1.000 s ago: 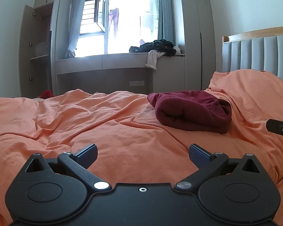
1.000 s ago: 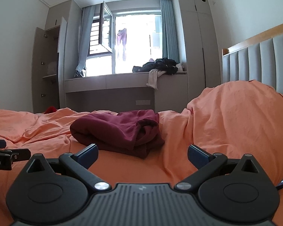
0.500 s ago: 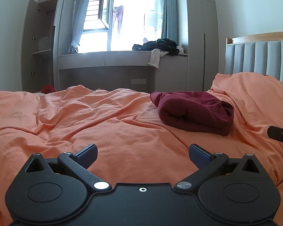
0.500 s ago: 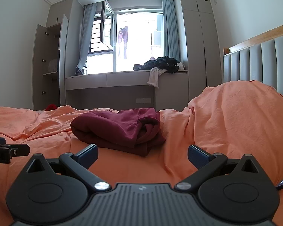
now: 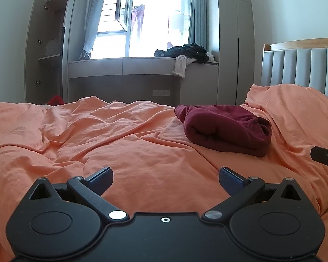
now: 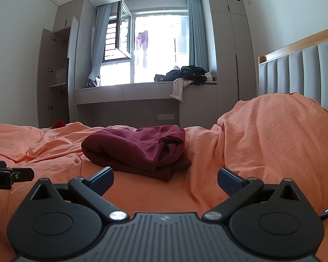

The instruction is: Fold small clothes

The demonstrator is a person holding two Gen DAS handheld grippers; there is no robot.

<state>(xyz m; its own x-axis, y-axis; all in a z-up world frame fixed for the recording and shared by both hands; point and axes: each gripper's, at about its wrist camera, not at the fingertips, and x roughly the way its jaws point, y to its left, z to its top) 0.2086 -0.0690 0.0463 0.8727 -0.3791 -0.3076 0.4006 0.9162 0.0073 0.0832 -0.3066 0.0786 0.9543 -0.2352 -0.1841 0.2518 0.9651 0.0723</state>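
A dark red garment [image 5: 225, 128] lies folded in a bundle on the orange bed cover [image 5: 120, 144], ahead and to the right in the left wrist view. In the right wrist view the garment [image 6: 140, 150] lies just ahead, centre left. My left gripper [image 5: 165, 179] is open and empty, low over the cover, short of the garment. My right gripper [image 6: 165, 179] is open and empty, just in front of the garment. Each gripper's tip shows at the edge of the other's view.
A cover-draped mound [image 6: 280, 131] rises at the right by the grey padded headboard [image 5: 301, 67]. Beyond the bed stand a window bench with a pile of dark clothes [image 6: 185, 74], an open wardrobe [image 5: 48, 61] and a red item on the floor [image 5: 55, 100].
Both views tilt up slightly and the garment sits a little lower in frame. Both grippers stay open and empty.
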